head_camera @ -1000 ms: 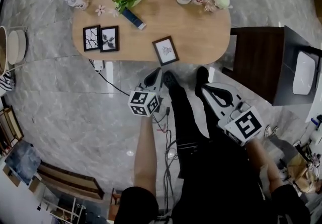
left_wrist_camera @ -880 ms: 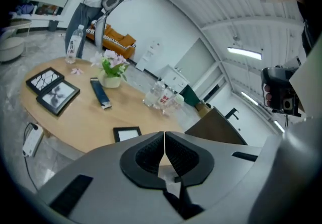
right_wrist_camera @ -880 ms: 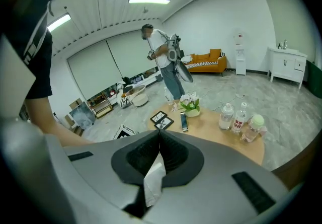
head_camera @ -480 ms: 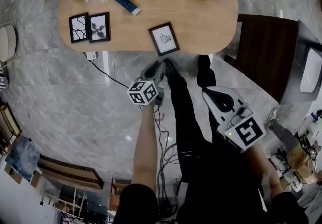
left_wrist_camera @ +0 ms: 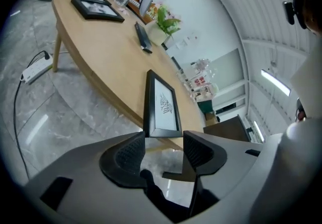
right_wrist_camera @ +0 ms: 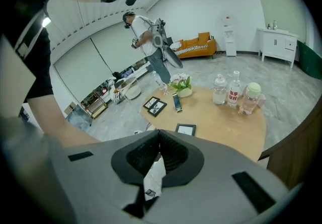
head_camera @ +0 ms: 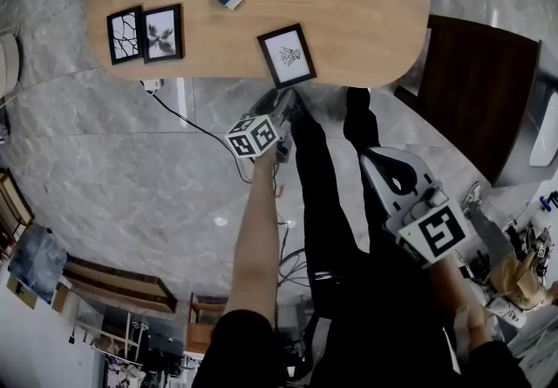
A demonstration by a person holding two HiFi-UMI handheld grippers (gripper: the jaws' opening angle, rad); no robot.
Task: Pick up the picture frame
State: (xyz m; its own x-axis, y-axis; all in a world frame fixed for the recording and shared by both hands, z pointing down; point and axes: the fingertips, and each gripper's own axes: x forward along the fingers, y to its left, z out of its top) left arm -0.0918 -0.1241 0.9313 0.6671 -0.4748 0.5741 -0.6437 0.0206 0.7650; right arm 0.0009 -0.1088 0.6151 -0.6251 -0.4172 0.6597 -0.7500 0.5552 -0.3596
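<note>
Just beyond left tool (jaws opening, empty): pic frame, prob. untouched

Your right gripper is pointing down at the table, its jaws pressed together, with a white slip showing in the slot at six o'clock beneath them. A frame is lying at one o'clock, just past the jaws. Two more frames are sitting at twelve o'clock, and bottles are standing at two o'clock.
</note>
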